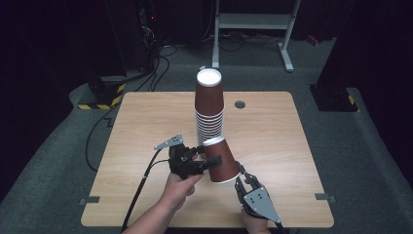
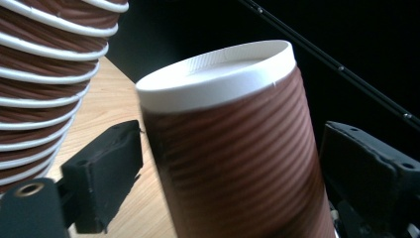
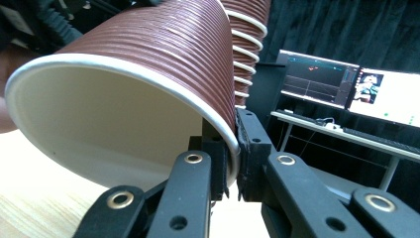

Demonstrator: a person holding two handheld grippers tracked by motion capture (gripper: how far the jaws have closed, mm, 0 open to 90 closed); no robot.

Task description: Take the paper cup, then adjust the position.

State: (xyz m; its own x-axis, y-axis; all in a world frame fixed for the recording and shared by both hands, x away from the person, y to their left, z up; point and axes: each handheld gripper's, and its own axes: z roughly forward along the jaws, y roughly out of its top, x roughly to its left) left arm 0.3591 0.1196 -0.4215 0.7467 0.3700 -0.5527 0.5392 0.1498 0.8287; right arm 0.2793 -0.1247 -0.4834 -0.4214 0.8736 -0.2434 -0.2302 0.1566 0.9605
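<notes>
A single brown ribbed paper cup lies tilted in the air just above the wooden table, base toward the tall stack of upturned cups. My right gripper is shut on its white rim; in the right gripper view the pads pinch the rim of the cup. My left gripper straddles the cup near its base. In the left gripper view its jaws stand either side of the cup with a little gap at the left pad. The stack rises at the left.
A round cable hole sits in the table behind the stack. A white desk frame and cables stand on the floor beyond. Monitors glow behind the stack in the right gripper view. A yellow-black striped block lies off the table's left corner.
</notes>
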